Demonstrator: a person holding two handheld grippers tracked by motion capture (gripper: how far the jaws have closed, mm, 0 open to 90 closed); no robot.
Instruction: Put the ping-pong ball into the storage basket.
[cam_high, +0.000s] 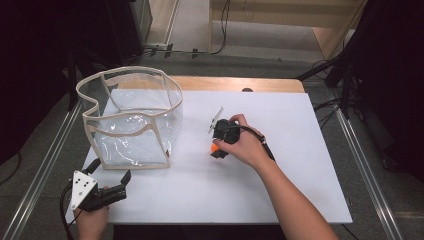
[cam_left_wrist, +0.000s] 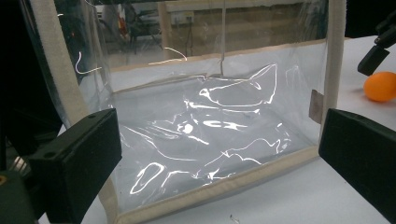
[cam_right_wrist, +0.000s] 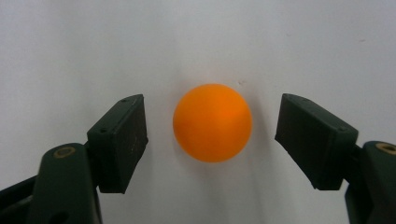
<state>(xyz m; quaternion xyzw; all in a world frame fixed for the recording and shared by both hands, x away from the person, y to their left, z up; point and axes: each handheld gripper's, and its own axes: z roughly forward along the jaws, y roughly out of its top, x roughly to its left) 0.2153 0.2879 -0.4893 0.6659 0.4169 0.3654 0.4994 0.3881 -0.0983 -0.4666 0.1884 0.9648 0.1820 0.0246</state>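
An orange ball lies on the white table between the jaws of my right gripper, which is open, with a gap on each side of the ball. From above, the ball peeks out under the right gripper near the table's middle. A clear plastic bag with a beige trim stands open at the back left. My left gripper is open at the front left corner, pointing at the bag. The ball also appears at the far right of the left gripper view.
The white table top has free room at the front and right. A metal rail runs along the left edge and another along the right. Dark equipment and cables stand beyond the table.
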